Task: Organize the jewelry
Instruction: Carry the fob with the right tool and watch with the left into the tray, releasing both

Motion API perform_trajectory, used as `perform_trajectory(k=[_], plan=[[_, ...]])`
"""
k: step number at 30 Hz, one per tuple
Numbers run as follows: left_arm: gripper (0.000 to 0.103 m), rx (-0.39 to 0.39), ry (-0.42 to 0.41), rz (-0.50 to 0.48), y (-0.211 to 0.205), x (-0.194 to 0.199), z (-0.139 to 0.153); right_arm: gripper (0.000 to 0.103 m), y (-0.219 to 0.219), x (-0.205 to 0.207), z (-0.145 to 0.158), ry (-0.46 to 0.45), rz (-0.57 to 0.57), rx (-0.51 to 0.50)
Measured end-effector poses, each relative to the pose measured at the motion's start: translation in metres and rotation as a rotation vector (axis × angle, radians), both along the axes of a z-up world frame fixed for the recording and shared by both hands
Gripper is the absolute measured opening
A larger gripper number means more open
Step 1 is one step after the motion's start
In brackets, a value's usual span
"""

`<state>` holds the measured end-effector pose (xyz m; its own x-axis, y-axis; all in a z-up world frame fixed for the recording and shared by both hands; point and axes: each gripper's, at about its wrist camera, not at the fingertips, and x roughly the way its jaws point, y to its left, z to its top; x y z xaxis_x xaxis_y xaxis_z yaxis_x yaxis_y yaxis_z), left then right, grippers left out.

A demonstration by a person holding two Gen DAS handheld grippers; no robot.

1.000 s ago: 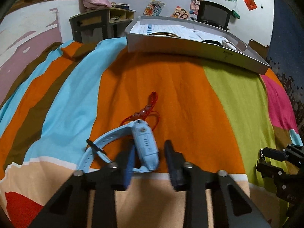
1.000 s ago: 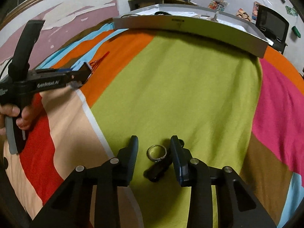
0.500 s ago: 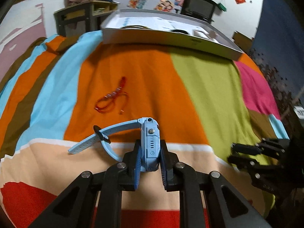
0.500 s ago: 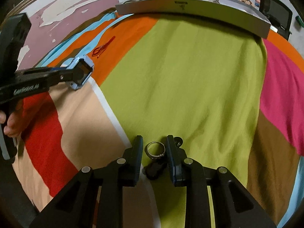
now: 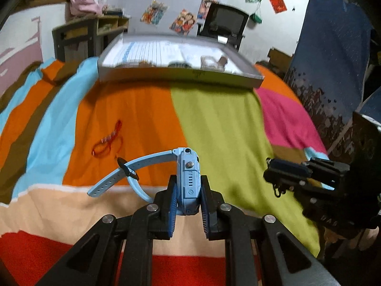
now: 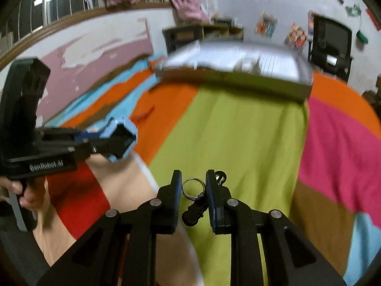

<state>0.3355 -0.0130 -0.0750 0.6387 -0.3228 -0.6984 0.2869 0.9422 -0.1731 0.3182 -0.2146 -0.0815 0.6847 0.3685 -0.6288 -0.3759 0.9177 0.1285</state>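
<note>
Left gripper (image 5: 188, 199) pinches blue smartwatch (image 5: 188, 181) by its rigid case, floppy strap dangling; right gripper (image 6: 193, 190) pinches a light, slippery keyring (image 6: 193, 189), both short of tray (image 5: 181, 77).

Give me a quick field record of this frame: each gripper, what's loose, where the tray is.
left gripper: shut on blue watch, lifted off the bed, straps hanging left
right gripper: shut on key ring, dark fob dangling below
loose item: red bracelet on the orange stripe
tray: grey, far end of the striped blanket, contents blurred
motion blur: heavy in right wrist view
</note>
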Motion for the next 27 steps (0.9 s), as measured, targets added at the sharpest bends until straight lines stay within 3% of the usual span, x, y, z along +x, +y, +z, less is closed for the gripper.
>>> perform_trajectory(k=[6, 13, 20, 27], plan=[[0.016, 0.000, -0.092, 0.010, -0.007, 0.029, 0.039, 0.018, -0.014, 0.037, 0.051, -0.118, -0.035, 0.022], [0.016, -0.030, -0.187, 0.044, -0.027, 0.114, 0.076, 0.018, -0.033, 0.132, 0.092, -0.185, -0.140, 0.016], [0.017, -0.027, -0.170, 0.080, -0.042, 0.185, 0.064, 0.018, -0.048, 0.197, 0.066, -0.128, -0.226, 0.008], [0.017, -0.009, -0.101, 0.114, -0.043, 0.216, 0.036, 0.019, -0.055, 0.206, 0.032, -0.080, -0.255, 0.009]])
